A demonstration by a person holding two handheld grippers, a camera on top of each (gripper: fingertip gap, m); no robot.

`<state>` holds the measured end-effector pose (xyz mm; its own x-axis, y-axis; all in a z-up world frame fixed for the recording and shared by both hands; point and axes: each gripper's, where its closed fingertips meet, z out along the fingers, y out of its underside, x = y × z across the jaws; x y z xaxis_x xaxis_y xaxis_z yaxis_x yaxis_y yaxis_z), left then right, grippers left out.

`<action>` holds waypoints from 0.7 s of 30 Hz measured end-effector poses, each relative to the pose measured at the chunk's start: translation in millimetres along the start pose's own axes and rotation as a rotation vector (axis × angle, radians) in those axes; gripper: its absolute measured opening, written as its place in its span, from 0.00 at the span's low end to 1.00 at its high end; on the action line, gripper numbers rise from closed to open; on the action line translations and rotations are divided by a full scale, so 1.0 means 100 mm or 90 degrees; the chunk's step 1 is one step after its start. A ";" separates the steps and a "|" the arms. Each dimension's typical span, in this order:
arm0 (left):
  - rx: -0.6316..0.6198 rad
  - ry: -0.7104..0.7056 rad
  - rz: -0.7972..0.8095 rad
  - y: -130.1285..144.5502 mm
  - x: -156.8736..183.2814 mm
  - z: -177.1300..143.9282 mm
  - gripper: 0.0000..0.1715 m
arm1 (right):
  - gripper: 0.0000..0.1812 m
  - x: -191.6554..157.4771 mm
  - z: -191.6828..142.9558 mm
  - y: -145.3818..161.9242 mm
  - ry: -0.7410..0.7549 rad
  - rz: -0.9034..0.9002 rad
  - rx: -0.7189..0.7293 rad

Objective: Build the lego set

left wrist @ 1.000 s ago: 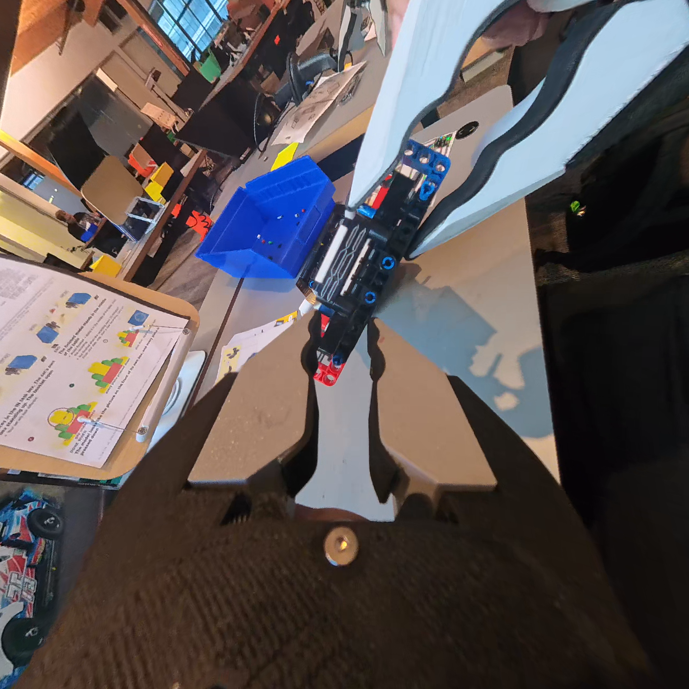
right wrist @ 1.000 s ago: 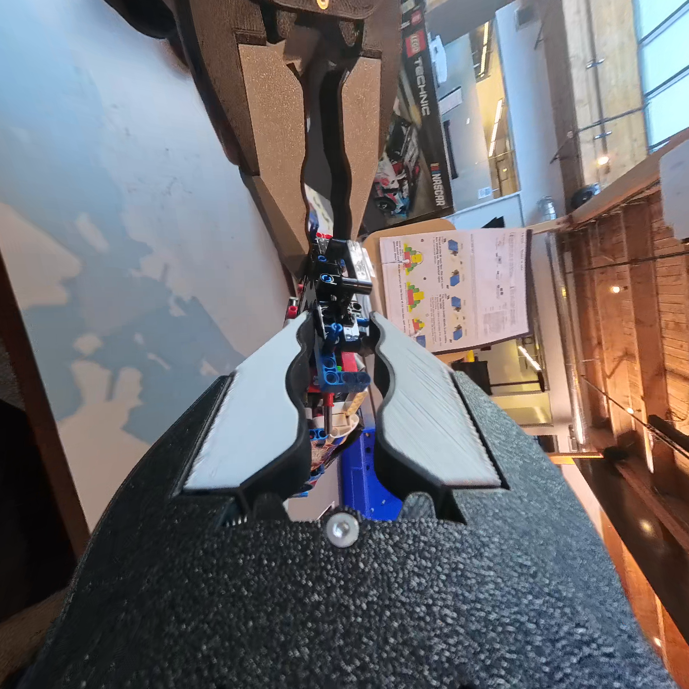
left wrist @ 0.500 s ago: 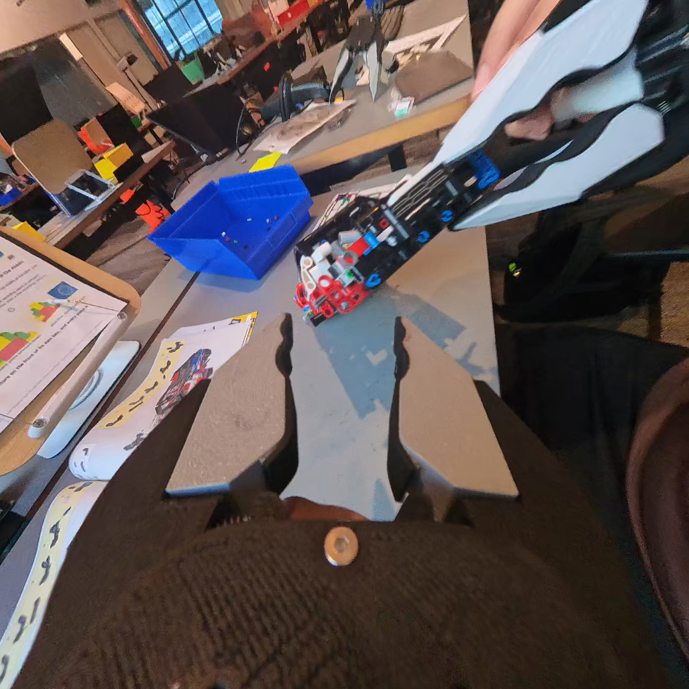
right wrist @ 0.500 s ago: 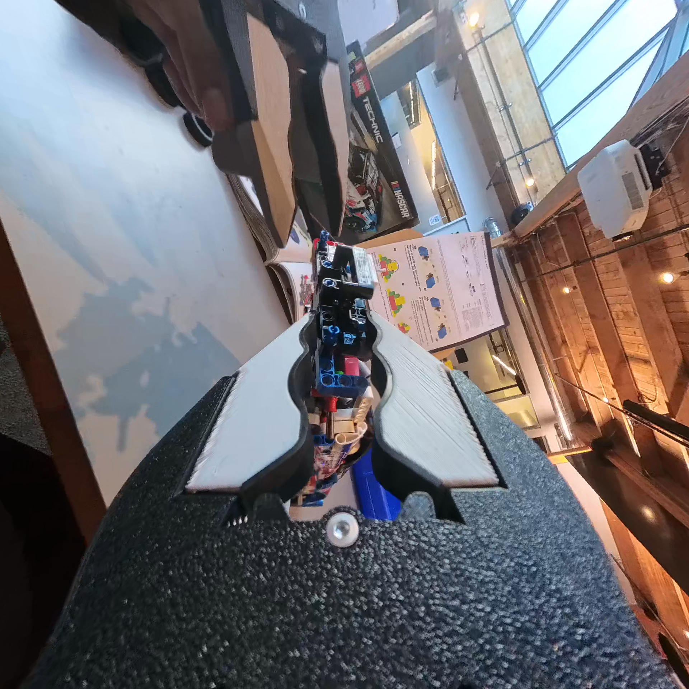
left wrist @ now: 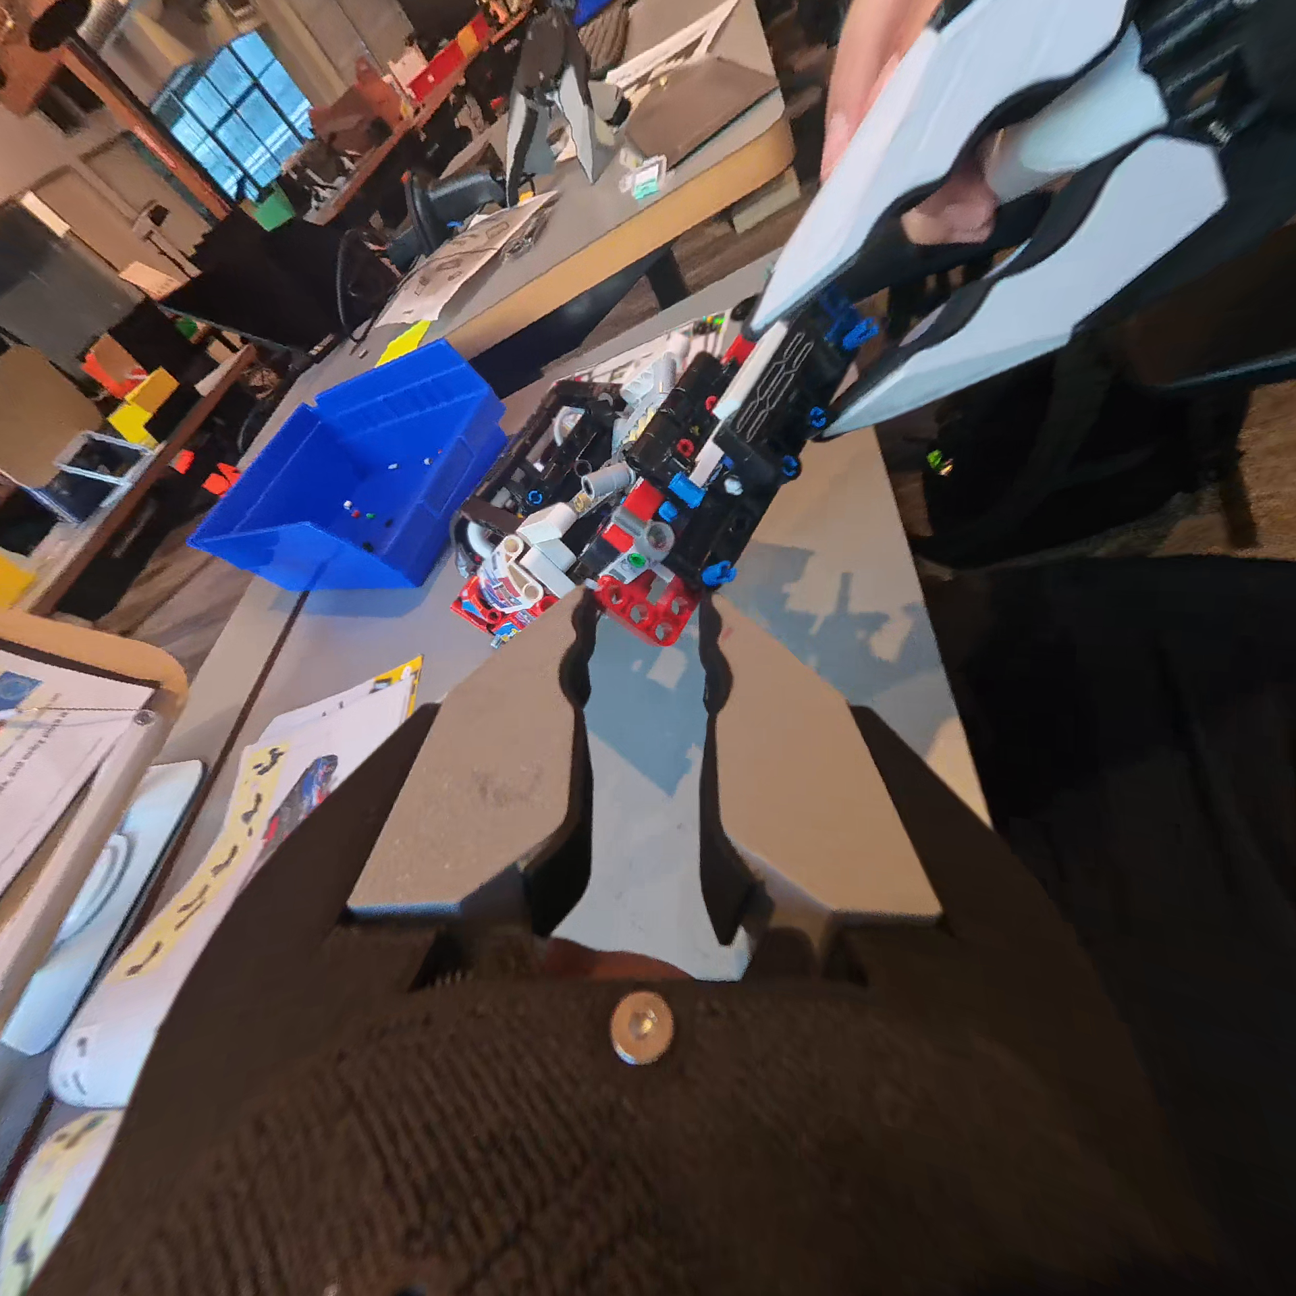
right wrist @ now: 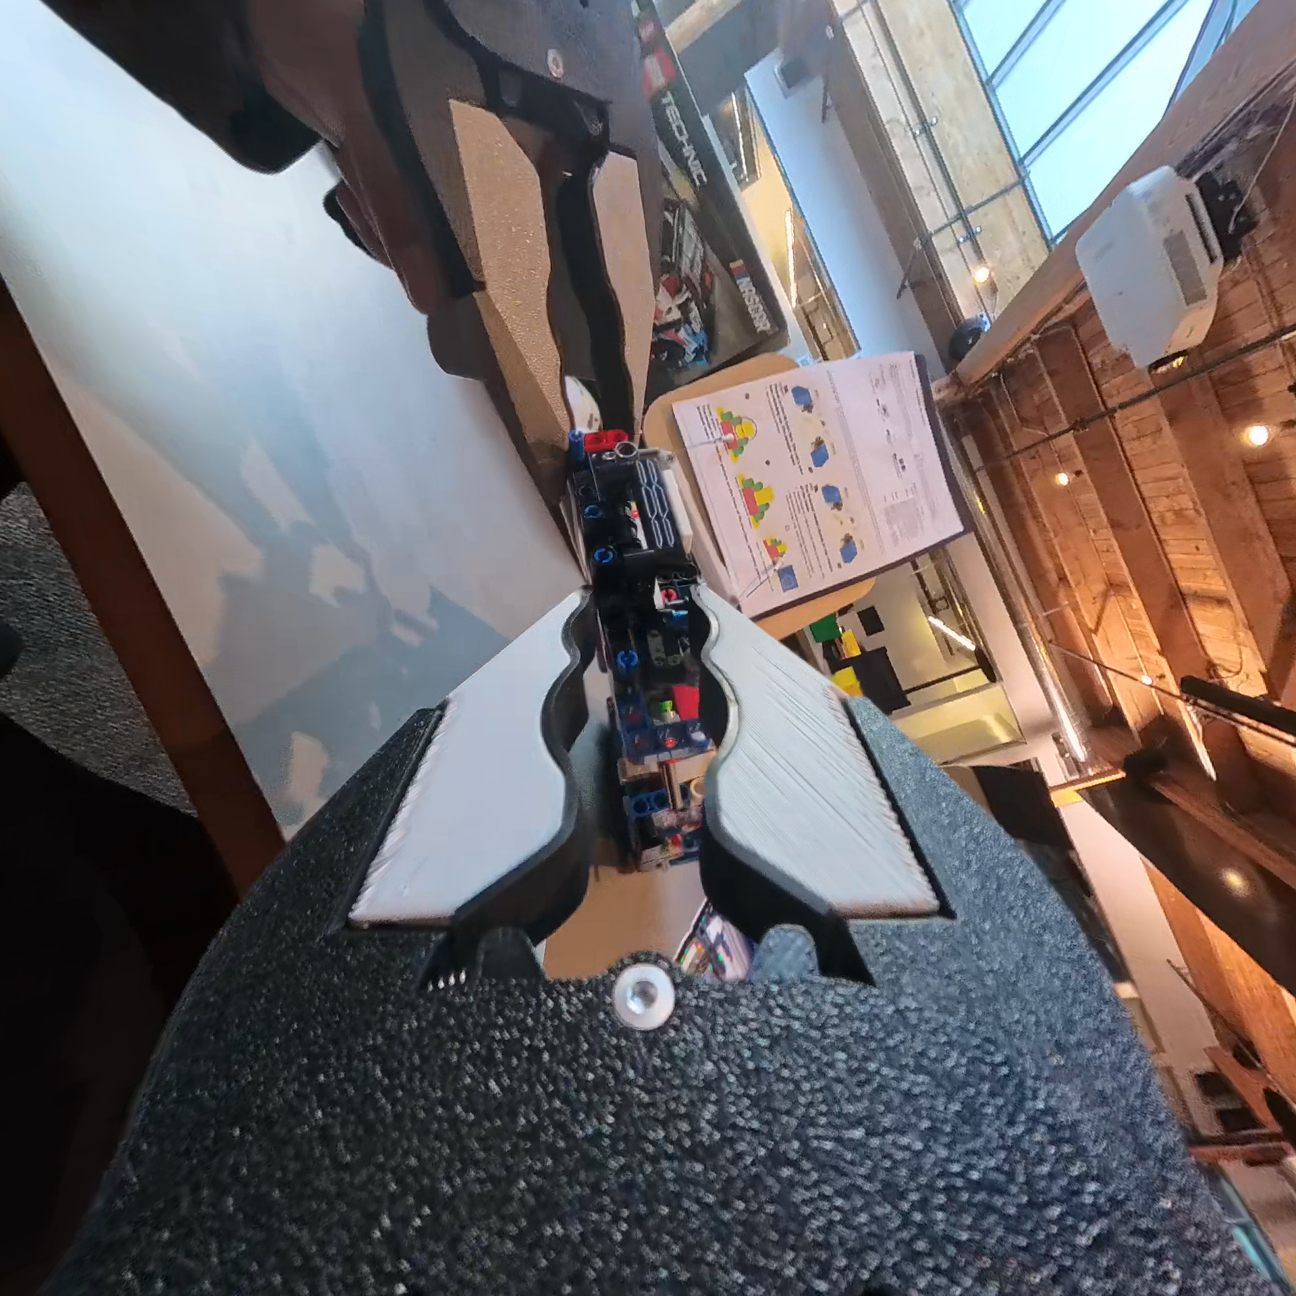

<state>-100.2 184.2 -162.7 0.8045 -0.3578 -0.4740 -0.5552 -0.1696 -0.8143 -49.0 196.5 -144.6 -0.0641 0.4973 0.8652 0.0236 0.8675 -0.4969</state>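
My right gripper squeezes its white fingers on the back end of the lego car and holds it low over the grey tabletop, just beside the blue bin. Half a second ago my left gripper sat well back from the car. Now it is right up at the red front end, its brown fingers spread apart and holding nothing. The instruction booklet lies near my left side.
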 end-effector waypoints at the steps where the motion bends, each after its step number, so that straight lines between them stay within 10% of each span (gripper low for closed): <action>1: -0.005 -0.005 0.014 0.01 0.01 0.04 0.15 | 0.14 0.00 -0.01 0.04 0.002 0.009 -0.003; 10: -0.012 -0.009 -0.016 -0.01 0.01 0.17 0.14 | 0.11 0.35 -0.51 0.28 0.079 0.184 0.005; 21: -0.069 -0.048 0.022 0.33 0.17 0.11 0.14 | 0.20 -0.50 -0.38 0.57 -0.257 0.718 -0.096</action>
<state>-102.0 182.6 -201.5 0.7960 -0.2964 -0.5278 -0.5988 -0.2575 -0.7584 -6.4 221.5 -213.6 -0.2385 0.9599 -0.1473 0.3816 -0.0468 -0.9232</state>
